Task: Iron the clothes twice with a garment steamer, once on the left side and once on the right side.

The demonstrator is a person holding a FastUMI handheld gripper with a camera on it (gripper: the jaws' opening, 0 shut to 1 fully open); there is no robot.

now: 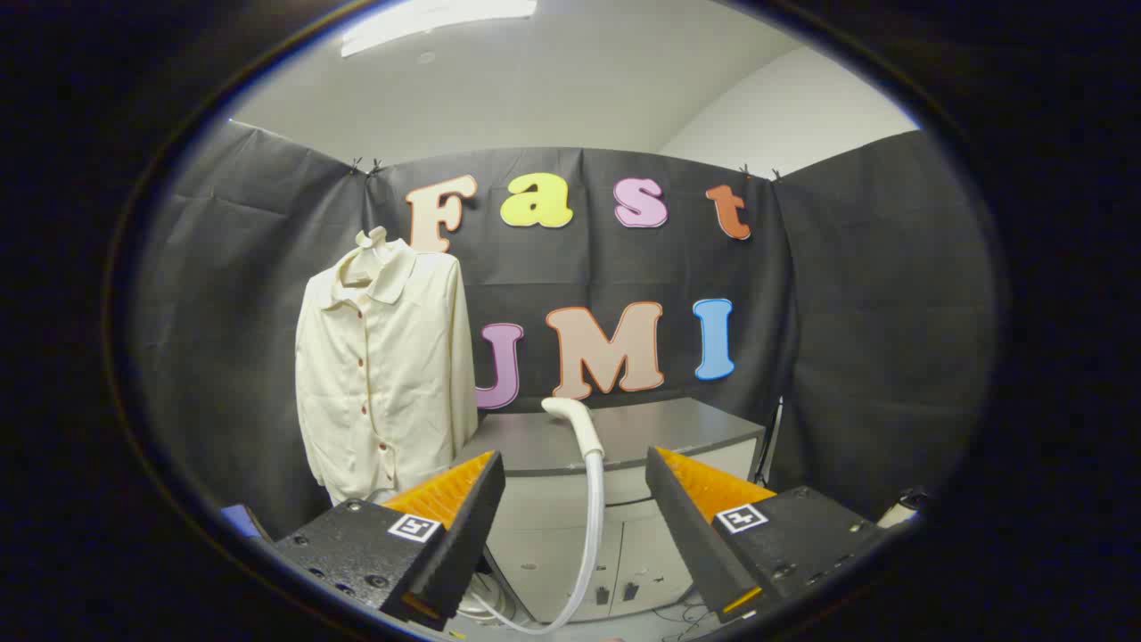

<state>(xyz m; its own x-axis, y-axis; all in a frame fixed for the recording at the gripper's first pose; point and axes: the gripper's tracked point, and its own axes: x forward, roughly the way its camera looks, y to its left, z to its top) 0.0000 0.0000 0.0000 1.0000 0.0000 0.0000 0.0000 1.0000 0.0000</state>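
Black cloth hangs all round as the booth's wall [250, 294], in draped panels pinned together at the top, and above it a plain white ceiling carries one long light fixture [437, 20]. Against the back panel stands one grey cabinet [660, 426], its flat top serving as the desk, with pale drawer and door fronts below it.

One shirt [385, 374] hangs to the left of the cabinet, cream coloured, long sleeved, collar up on a pale hanger, a row of small dark red buttons running down its front. It hangs straight and its lower hem drops behind the left finger.

One steamer head [573, 419] stands up at the front edge of the desk, white, curved over at its top and leaning toward the shirt. One white hose [590, 535] runs down from it, in front of the cabinet doors, and curls away low by the left finger.

And the gripper [575, 508]: two fingers, spread wide apart, holding nothing. The steamer head and its hose sit in the gap between them but further ahead, touching neither finger. Each finger carries one small square black-and-white marker on its upper face. A bit of blue peeks out low, beside the left finger, too little to make out
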